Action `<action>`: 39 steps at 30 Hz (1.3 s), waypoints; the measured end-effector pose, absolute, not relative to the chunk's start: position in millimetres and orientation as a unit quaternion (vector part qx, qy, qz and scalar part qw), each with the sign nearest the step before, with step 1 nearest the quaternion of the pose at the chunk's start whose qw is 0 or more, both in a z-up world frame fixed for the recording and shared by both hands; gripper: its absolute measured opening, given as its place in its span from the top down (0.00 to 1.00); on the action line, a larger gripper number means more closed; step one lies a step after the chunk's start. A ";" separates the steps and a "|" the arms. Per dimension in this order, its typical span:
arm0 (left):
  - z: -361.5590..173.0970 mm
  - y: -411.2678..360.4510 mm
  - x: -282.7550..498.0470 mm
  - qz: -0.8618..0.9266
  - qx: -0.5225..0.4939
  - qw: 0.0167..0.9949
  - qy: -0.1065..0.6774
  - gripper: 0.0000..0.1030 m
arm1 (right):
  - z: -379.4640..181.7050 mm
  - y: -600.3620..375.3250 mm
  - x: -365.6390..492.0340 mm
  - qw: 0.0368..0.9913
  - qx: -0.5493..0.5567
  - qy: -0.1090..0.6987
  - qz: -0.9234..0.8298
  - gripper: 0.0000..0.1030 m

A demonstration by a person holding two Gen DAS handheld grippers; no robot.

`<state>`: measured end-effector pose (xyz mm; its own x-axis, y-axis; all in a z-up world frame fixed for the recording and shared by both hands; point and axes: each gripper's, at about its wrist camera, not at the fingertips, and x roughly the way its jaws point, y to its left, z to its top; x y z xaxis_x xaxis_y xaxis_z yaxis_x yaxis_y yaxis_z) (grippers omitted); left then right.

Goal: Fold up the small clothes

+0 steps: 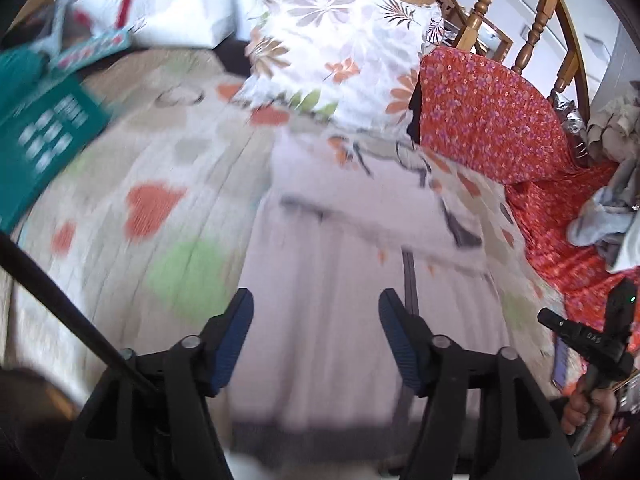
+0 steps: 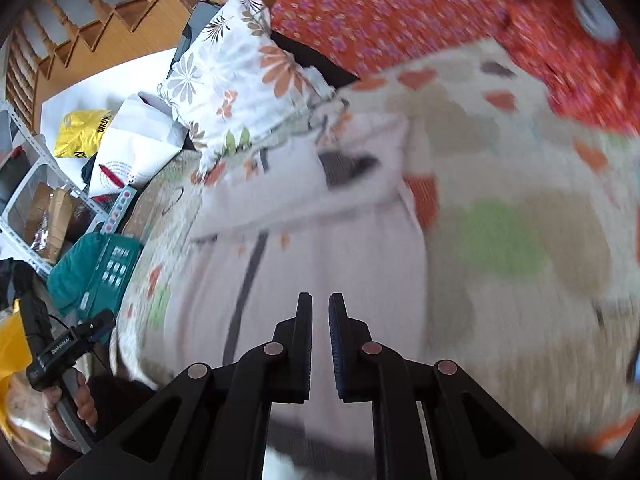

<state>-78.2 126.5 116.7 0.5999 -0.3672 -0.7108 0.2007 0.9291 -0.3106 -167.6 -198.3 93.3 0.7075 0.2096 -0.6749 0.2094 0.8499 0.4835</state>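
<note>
pillow [image 1: 336,44] blocks far edge | basket [image 1: 36,136] left | sheet [image 1: 132,216] open
</note>
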 end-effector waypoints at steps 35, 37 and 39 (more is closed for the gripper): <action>65.1 153.7 81.2 -0.027 -0.139 0.872 0.468 0.36 | 36.0 -184.8 64.1 0.864 0.124 0.485 -0.056 0.87; 61.8 161.3 82.6 -0.021 -0.148 0.869 0.472 0.36 | 34.9 -178.7 52.7 0.867 0.130 0.479 -0.045 0.86; 58.7 162.6 83.0 -0.023 -0.148 0.864 0.481 0.36 | 39.4 -176.4 40.9 0.869 0.140 0.473 -0.041 0.75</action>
<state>83.0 162.6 58.7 0.5357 -0.1816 -0.8246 -0.1035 0.9551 -0.2776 40.9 -176.4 39.4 0.5494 0.0612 -0.8333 0.2042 0.9572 0.2050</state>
